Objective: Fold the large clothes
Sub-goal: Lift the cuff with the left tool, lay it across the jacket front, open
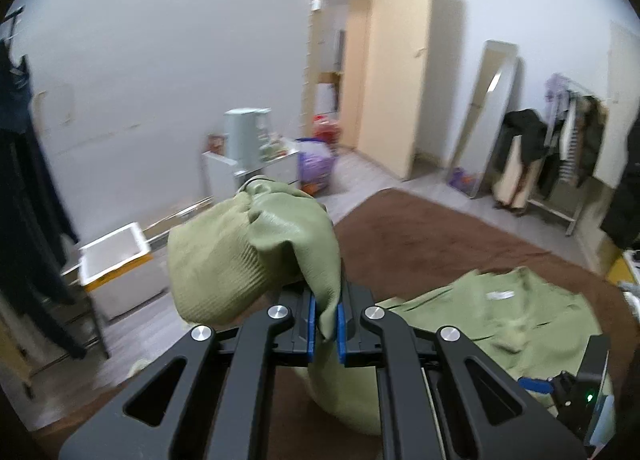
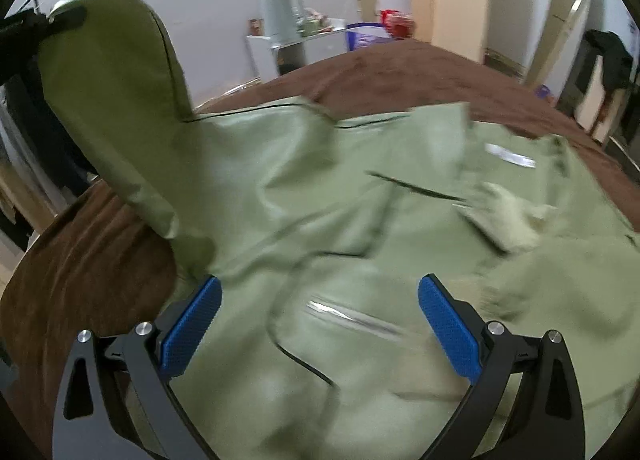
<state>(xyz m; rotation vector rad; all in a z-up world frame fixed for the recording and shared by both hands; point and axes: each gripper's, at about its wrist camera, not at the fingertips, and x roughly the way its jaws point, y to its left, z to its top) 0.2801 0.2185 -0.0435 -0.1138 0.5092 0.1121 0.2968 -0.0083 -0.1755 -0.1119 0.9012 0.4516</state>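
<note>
A large olive-green jacket lies spread on a brown bed cover. My left gripper is shut on the jacket's sleeve, near its ribbed cuff, and holds it lifted above the bed. In the right wrist view that sleeve rises at the left, with the left gripper at its top. My right gripper is open and empty, low over the jacket's body near a zipped pocket. The right gripper also shows at the lower right of the left wrist view.
The brown bed cover fills the middle of the room. A white foam box and a small white cabinet stand by the far wall. A mirror and a clothes rack stand at the right. Dark clothes hang at the left.
</note>
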